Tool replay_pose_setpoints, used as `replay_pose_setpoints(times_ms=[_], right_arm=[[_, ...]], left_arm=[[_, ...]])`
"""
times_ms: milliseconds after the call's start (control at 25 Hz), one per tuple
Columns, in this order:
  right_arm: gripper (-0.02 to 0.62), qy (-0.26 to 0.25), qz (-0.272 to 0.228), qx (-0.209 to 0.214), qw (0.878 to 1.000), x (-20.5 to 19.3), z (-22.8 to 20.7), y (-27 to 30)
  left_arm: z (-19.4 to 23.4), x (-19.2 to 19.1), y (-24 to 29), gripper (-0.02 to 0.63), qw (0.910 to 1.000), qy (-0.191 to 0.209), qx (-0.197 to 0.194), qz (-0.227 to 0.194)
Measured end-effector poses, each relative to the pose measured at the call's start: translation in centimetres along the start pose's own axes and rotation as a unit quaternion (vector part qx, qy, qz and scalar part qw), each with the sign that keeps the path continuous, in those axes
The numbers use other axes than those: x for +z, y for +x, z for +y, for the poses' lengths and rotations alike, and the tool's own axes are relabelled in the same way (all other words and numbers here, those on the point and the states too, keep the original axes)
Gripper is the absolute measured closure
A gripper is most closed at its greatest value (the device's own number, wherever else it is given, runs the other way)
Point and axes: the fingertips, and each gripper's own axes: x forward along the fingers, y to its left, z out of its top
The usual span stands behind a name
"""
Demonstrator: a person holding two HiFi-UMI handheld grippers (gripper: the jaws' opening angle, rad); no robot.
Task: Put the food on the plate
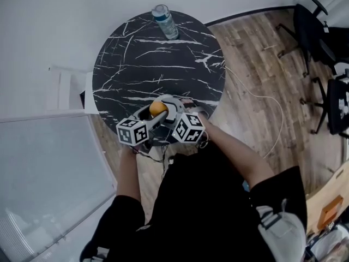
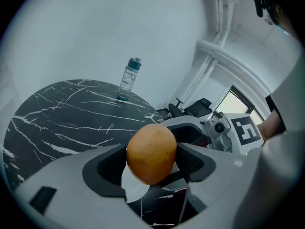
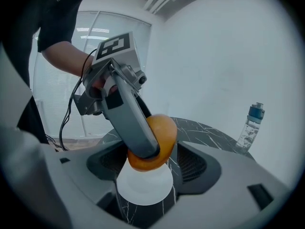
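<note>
Left gripper (image 2: 152,160) was clamped on the orange (image 2: 151,151), one jaw pressed to each side of the fruit. We noted the orange sat directly over a small white plate (image 3: 143,190); we could not tell whether its underside touched the plate. Right gripper (image 3: 145,168) faced in from the opposite side, jaws spread wide, with the plate lying between them and the orange above it. We could not make out whether its pads met the plate's rim. The two grippers crowded together at the near edge of the round black marbled surface (image 1: 142,64). A clear water bottle (image 1: 165,22) with a blue cap stood upright at the far edge, well apart from the plate.
</note>
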Motion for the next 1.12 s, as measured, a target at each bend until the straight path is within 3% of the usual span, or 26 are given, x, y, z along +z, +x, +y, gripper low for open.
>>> replay_pose_setpoints(times_ms=[160,440,480,560,720,1120], right_arm=[[0.275,0.02,0.006,0.01,1.0,-1.3,0.5,-0.6],[0.276,0.077,0.025,0.005,0.997,-5.2,0.4,-2.4],[0.288,0.089,0.03,0.001,0.996,-5.8,0.2,-2.6],[0.404,0.116,0.036,-0.019,0.992,-7.0,-0.5,-3.2],[0.565,0.143,0.037,-0.077,0.986,-8.3,-2.5,-4.0],[0.578,0.165,0.031,-0.1,0.981,-8.1,-2.9,-5.3]], left_arm=[[0.4,-1.1,0.3,0.287,0.9996,-0.029,0.004,0.001],[2.7,-2.3,0.3,0.287,0.9969,-0.045,0.064,0.01],[2.9,-2.5,0.3,0.287,0.9968,-0.041,0.067,0.016],[3.0,-2.8,0.3,0.287,0.9965,-0.031,0.074,0.026],[3.0,-3.0,0.5,0.287,0.9959,-0.008,0.079,0.044],[3.1,-5.4,2.3,0.287,0.9912,0.009,0.072,0.111]])
